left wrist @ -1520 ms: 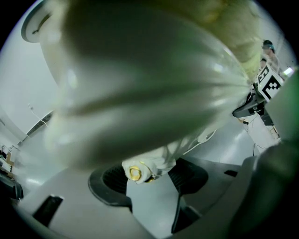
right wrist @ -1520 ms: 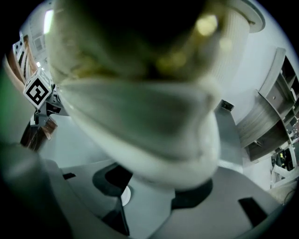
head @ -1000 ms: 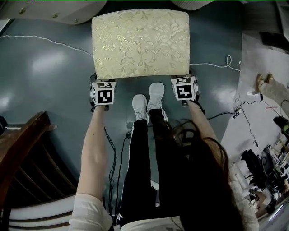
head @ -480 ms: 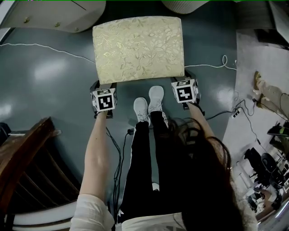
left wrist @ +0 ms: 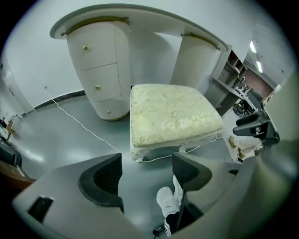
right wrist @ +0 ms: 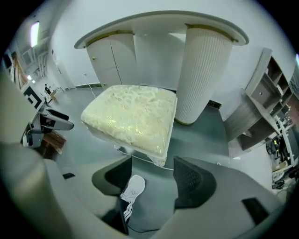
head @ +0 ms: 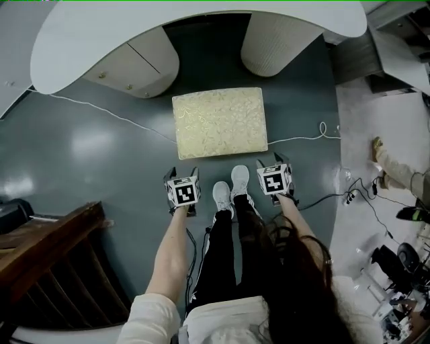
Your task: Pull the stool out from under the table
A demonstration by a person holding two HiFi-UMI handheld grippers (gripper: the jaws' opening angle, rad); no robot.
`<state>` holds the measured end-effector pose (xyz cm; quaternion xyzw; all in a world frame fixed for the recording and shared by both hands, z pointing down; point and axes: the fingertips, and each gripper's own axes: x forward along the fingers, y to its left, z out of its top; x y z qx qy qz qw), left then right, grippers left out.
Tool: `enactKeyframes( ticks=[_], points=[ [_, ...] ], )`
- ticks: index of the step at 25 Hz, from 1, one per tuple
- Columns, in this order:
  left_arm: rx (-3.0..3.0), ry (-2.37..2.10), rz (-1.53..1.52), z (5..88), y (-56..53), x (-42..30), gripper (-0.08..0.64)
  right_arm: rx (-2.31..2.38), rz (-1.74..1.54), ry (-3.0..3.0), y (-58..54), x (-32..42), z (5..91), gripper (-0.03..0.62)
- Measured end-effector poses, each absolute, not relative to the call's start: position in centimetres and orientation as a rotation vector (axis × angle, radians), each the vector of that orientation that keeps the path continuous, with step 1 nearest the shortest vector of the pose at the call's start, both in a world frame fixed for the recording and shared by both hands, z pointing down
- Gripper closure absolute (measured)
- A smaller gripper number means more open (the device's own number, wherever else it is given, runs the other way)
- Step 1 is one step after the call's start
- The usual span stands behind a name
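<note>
Out past the left gripper's (head: 181, 176) outer finger, low and to the side, a dark wooden frame (head: 54, 262) stands on the grey floor (head: 80, 154). This gripper points steeply down, and its fingers (left wrist: 103, 177) stand wide apart; they have just been opening, and only bare floor and a shoe show between them. A thin white cable (head: 101, 111) runs across the floor ahead of these fingers, towards the drawer pedestal (head: 138, 70) of the white table (head: 201, 20). The stool (head: 219, 123), with its cream patterned cushion, stands ahead of both pairs of fingers and between them in width, touching neither. It sits on open floor in front of the table's edge, facing the gap between the two pedestals, and the tabletop does not cover it. Behind the stool, in the space between the two grippers, are the person's white shoes (head: 232, 188). The right gripper (head: 273, 163) also points down with its fingers (right wrist: 194, 179) spread and empty; the stool's near corner (right wrist: 161, 158) lies just beyond their tips, apart from them. Ahead of its outer finger rises the ribbed pedestal (head: 279, 44).
</note>
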<state>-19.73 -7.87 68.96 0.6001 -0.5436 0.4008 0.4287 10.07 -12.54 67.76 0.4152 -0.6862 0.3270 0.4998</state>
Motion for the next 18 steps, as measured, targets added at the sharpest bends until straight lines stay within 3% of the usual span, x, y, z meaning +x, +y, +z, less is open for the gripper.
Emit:
enactKeyframes(
  ticks=[18],
  points=[
    [1.837,-1.604,0.742,37.7,-18.7,-21.7,0.247,1.099,0.513,-1.845,-19.9,6.4,39.8,0.318]
  ],
)
